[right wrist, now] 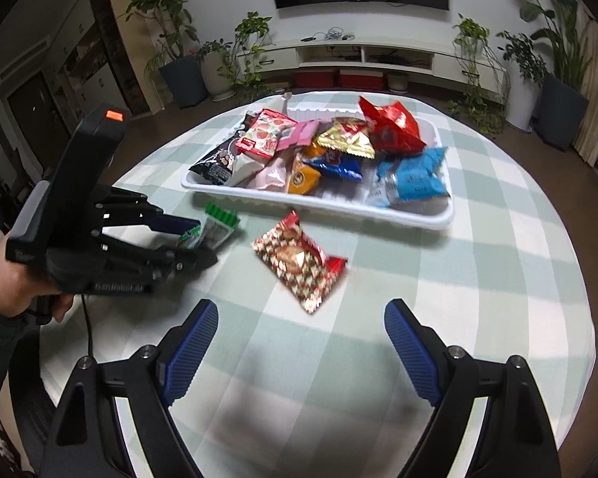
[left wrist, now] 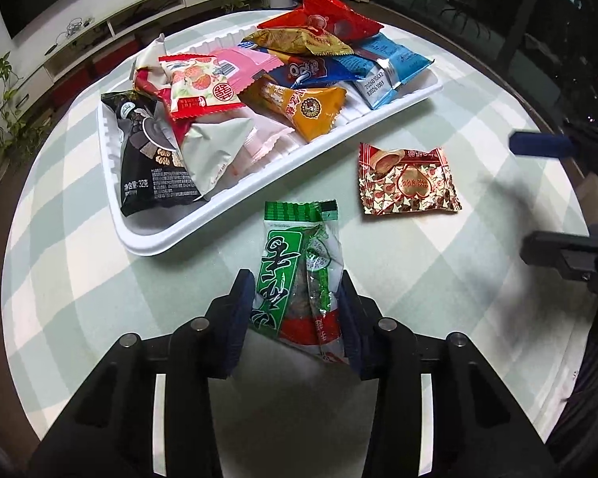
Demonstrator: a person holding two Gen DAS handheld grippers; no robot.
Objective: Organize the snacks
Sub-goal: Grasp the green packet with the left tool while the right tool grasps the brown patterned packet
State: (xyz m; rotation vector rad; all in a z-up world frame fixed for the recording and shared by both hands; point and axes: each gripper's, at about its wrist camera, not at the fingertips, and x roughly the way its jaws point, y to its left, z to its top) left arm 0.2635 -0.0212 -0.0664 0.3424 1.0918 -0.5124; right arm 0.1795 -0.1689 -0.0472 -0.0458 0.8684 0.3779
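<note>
Left gripper (left wrist: 295, 310) pinches the green snack packet (left wrist: 299, 267) near its lower end, just beside the white tray (left wrist: 203, 235). Light, crinkly, slippery film (grip across the filled middle). Right gripper (right wrist: 299, 342) gapes wide, empty, near red-gold packet (right wrist: 299, 259).

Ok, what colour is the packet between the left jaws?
Mostly green packet, red at the bottom; clearest in the left wrist view.

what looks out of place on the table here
Two snacks sit outside the white tray: the green packet, clamped in the left claw, and the red-and-gold packet lying loose on the tablecloth. The tray's own packets are piled haphazardly.
</note>
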